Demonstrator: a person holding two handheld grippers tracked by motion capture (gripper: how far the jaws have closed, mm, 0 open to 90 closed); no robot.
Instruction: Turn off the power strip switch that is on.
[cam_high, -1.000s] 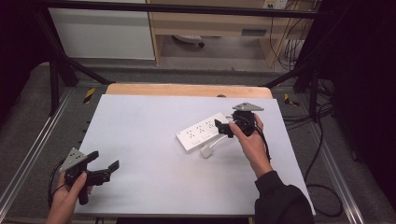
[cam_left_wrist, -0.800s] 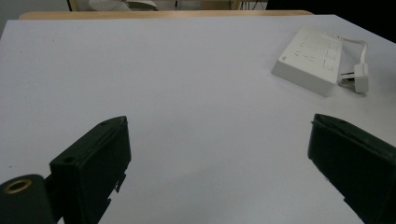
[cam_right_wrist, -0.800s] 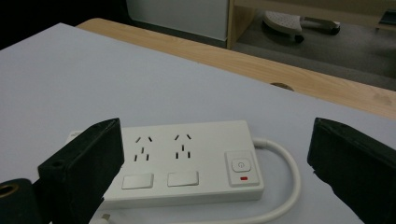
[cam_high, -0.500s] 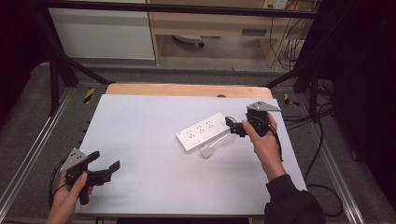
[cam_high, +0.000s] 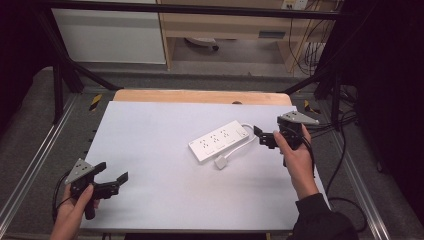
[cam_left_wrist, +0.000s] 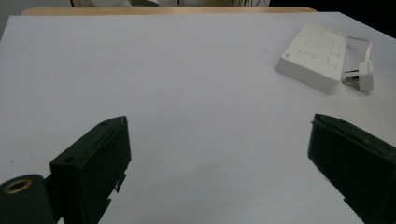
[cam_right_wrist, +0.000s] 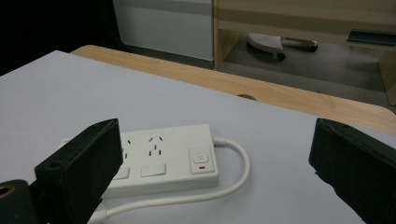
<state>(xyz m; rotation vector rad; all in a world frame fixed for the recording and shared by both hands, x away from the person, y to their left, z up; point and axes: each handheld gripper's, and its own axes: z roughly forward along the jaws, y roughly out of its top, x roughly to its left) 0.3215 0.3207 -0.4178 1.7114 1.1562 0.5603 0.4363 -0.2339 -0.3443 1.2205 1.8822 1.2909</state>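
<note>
A white power strip (cam_high: 218, 141) lies at an angle right of the middle of the white table top (cam_high: 150, 135). Its cord loops round the right end to a white plug (cam_high: 220, 162) lying just in front of it. My right gripper (cam_high: 262, 138) hangs open just right of the strip, jaws pointing at its switch end, nothing between them. The right gripper view has the strip (cam_right_wrist: 163, 158) and its red-marked switch (cam_right_wrist: 201, 158) close below the open gripper (cam_right_wrist: 217, 127). My left gripper (cam_high: 113, 173) is open at the near left corner; its view shows the strip (cam_left_wrist: 315, 56) far off.
A bare wooden strip (cam_high: 200, 96) runs along the table's far edge. Metal rails (cam_high: 30, 165) flank both sides. A pale cabinet (cam_high: 110, 35) and a wooden shelf unit (cam_high: 240, 25) stand on the floor beyond. Cables (cam_high: 345, 165) trail off to the right.
My right gripper has drawn back to the right, off the power strip's end, and now sits beside it. The left gripper has barely shifted.
</note>
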